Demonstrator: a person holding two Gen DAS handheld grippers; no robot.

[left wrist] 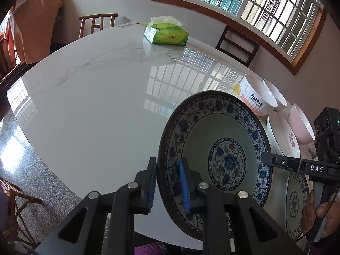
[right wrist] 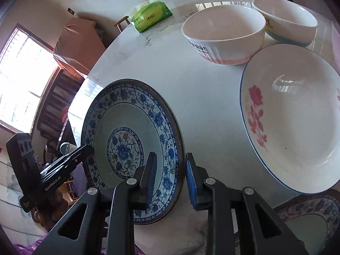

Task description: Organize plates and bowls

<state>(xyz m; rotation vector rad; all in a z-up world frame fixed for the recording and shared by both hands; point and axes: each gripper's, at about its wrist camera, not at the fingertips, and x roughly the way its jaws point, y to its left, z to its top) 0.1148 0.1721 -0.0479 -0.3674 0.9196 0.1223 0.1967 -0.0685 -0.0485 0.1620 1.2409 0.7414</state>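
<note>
A blue-and-white floral plate (left wrist: 214, 148) is held between two handheld claws above a glossy white marble tabletop (left wrist: 95, 110). In the left wrist view the left claw (left wrist: 170, 182) sits at 6 o'clock, its jaws nearly closed and pinching the plate's left rim between blue pads, one inside the dish and one outside. The right claw (left wrist: 267, 159) reaches in from 3 o'clock to the plate's opposite rim, with a hand (left wrist: 318, 216) gripping its handle at 4 o'clock.

In the right wrist view the right claw (right wrist: 170, 180) sits at 6 o'clock, jaws narrowly set on the plate's (right wrist: 131, 148) right rim, one pad inside and one outside. The left claw (right wrist: 85, 150) meets the far rim at 8 o'clock.

At 3 o'clock in this view a white dish with a pink rose (right wrist: 297, 123) rests on the tabletop. Behind it at 1 o'clock stand a white bowl with a pink base (right wrist: 223, 34) and a white bowl with a pale blue base (right wrist: 286, 21), just beside each other. A second blue-patterned plate (right wrist: 308, 216) lies at 5 o'clock. A green tissue pack (right wrist: 150, 16) lies at 12 o'clock, well apart from the crockery. In the left wrist view a pink bowl (left wrist: 301, 125) sits at 3 o'clock.
</note>
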